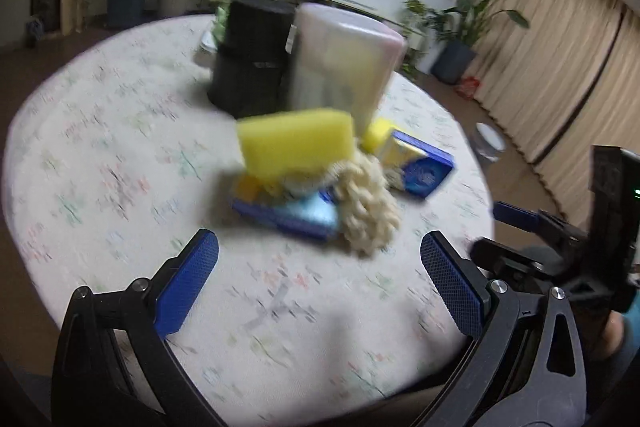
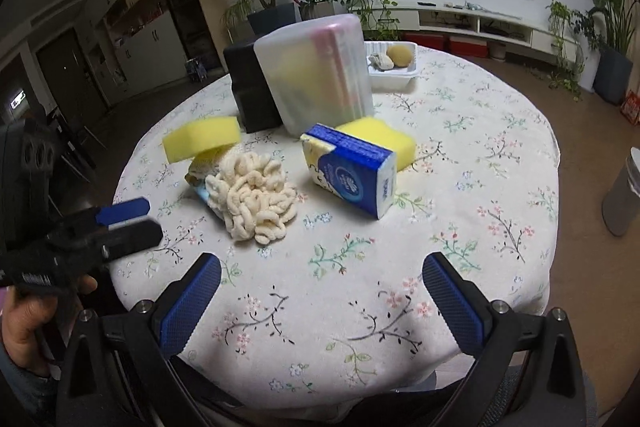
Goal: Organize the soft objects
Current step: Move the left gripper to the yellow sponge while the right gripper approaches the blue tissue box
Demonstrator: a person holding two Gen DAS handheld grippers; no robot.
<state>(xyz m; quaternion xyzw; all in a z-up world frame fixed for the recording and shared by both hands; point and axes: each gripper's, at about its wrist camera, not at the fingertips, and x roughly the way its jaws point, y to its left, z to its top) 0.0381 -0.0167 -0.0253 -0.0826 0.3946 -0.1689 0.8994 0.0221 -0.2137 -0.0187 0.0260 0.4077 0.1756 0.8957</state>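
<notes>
A round table with a floral cloth (image 2: 460, 155) holds a pile: a yellow sponge (image 2: 200, 138) over a cream chenille mitt (image 2: 256, 197) and a pale blue pack (image 1: 308, 213). A blue tissue pack (image 2: 352, 173) leans on a second yellow sponge (image 2: 384, 137). In the blurred left wrist view the sponge (image 1: 296, 141), mitt (image 1: 368, 211) and tissue pack (image 1: 420, 167) lie ahead. My left gripper (image 1: 318, 267) is open and empty, short of the pile; it also shows in the right wrist view (image 2: 132, 219). My right gripper (image 2: 320, 291) is open and empty above the near table edge.
A frosted plastic bin (image 2: 316, 75) and a black box (image 2: 250, 87) stand behind the pile. A white tray (image 2: 394, 77) with a round sponge sits at the far side. A grey bin (image 2: 624, 195) stands on the floor right. Plants line the walls.
</notes>
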